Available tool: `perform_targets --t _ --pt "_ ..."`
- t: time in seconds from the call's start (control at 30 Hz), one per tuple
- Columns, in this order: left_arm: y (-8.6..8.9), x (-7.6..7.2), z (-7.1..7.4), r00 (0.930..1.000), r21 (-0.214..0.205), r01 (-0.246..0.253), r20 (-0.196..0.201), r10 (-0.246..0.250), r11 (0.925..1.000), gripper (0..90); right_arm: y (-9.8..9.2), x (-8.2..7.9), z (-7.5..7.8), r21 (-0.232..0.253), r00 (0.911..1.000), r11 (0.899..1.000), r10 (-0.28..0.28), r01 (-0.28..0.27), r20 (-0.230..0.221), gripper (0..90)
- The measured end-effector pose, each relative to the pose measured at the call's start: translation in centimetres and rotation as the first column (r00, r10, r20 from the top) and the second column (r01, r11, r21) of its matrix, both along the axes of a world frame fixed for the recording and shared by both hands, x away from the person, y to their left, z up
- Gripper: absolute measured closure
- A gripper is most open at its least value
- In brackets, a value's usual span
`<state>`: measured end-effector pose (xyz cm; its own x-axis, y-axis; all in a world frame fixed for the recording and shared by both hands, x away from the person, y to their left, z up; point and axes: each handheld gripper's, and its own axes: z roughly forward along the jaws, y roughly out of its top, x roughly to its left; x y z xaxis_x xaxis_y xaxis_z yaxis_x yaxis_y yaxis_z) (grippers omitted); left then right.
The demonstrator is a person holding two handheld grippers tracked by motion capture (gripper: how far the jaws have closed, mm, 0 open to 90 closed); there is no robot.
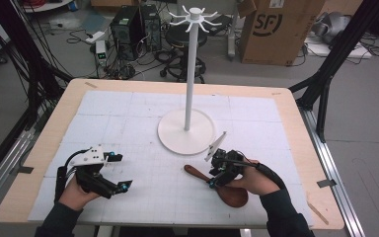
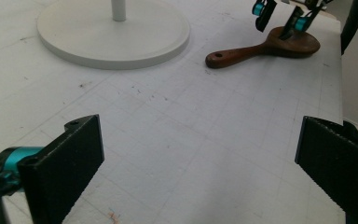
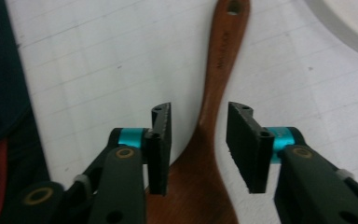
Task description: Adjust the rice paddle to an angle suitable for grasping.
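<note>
A brown wooden spoon [image 1: 232,193] lies flat on the white gridded mat, its handle with a hole pointing left toward the table's middle. My right gripper [image 1: 212,181] hovers over the spoon's neck. In the right gripper view the jaws of that gripper [image 3: 199,122] stand apart on either side of the spoon [image 3: 223,46], and the pads do not touch it. My left gripper [image 1: 121,171] rests at the front left with its jaws wide and nothing between them [image 2: 200,140]. From there the spoon [image 2: 261,46] and the right gripper [image 2: 279,16] show farther off.
A white hanging stand with hooks on top [image 1: 191,74] rises from a round base [image 1: 177,136] at the mat's centre, just behind the spoon. Its base edge [image 3: 349,23] is close to the handle tip. A dark sleeve lies at the left of the right gripper view.
</note>
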<state>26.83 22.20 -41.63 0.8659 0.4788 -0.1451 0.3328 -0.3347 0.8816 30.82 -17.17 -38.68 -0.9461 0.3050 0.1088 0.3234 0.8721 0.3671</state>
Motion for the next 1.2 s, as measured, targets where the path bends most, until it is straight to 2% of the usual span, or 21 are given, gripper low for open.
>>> perform_targets --t 0.1,0.23,0.3,0.33,0.37,0.4,0.5,0.53,0.73,1.0,1.2 --pt "0.0 0.1 0.0 1.0000 0.001 0.001 -0.004 -0.001 1.0000 1.7 0.1 -0.2 0.5 0.005 0.9999 1.000 0.006 -0.006 -0.008 40.7" --pt "-0.1 0.1 -0.1 0.9999 -0.006 0.010 -0.009 -0.010 0.9999 1.7 -0.1 -0.2 1.1 0.024 0.9996 1.000 0.019 -0.019 -0.023 30.7" --pt "-0.1 0.0 0.0 0.9999 -0.004 0.011 -0.011 -0.011 0.9999 1.7 -0.2 -0.2 1.2 0.030 0.9993 0.999 0.030 -0.030 -0.020 22.1" --pt "-0.1 0.0 0.0 0.9999 -0.005 0.011 -0.011 -0.011 0.9999 1.7 -0.2 -0.2 1.2 0.030 0.9993 0.999 0.030 -0.030 -0.020 22.1" --pt "-0.1 0.0 0.0 0.9999 -0.003 0.014 -0.010 -0.014 0.9999 1.7 -0.2 -0.3 1.3 0.029 0.9994 0.999 0.034 -0.034 -0.009 17.3" --pt "-0.1 0.0 0.0 0.9999 -0.004 0.014 -0.009 -0.014 0.9999 1.7 -0.2 -0.5 1.3 0.011 0.9993 1.000 0.026 -0.026 0.025 10.8" --pt "-0.1 0.0 0.0 0.9998 -0.008 0.016 -0.012 -0.016 0.9998 1.7 -0.2 -0.4 1.3 -0.010 0.9986 1.000 0.014 -0.014 0.051 6.0" --pt "0.0 0.0 0.0 0.9998 -0.010 0.016 -0.012 -0.016 0.9998 1.7 -0.1 -0.5 1.3 -0.030 0.9972 1.000 -0.009 0.011 0.074 0.4" --pt "0.0 0.1 0.0 0.9999 -0.009 0.010 -0.008 -0.010 0.9999 1.7 0.3 -0.5 1.6 -0.079 0.9968 0.997 -0.017 0.023 0.078 0.3" --pt "0.1 0.1 0.3 1.0000 -0.011 0.000 0.006 0.000 0.9999 1.7 0.7 -0.5 1.8 -0.100 0.9975 0.995 -0.023 0.030 0.067 0.5" --pt "0.1 -0.1 0.6 0.9996 -0.013 0.014 0.024 -0.014 0.9998 1.7 0.7 -0.5 2.0 -0.099 0.9976 0.995 -0.027 0.033 0.064 0.5"
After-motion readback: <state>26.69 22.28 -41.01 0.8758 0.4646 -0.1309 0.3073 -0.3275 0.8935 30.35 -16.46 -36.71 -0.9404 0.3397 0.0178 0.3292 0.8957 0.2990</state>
